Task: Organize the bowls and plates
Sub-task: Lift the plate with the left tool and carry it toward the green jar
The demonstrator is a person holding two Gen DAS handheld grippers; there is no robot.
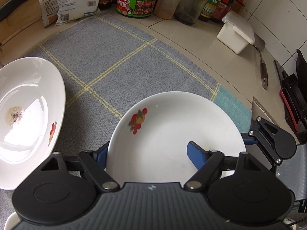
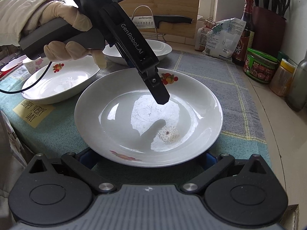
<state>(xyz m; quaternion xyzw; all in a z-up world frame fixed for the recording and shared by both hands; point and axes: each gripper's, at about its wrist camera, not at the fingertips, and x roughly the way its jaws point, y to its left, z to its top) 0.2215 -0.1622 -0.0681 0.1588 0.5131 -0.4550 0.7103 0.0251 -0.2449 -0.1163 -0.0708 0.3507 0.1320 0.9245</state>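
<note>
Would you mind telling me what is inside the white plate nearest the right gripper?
The white fruit-patterned plate holds a small brownish speckled residue patch on its glossy base. The black left gripper hangs above it, hiding part of the far rim; nothing else shows inside.
</note>
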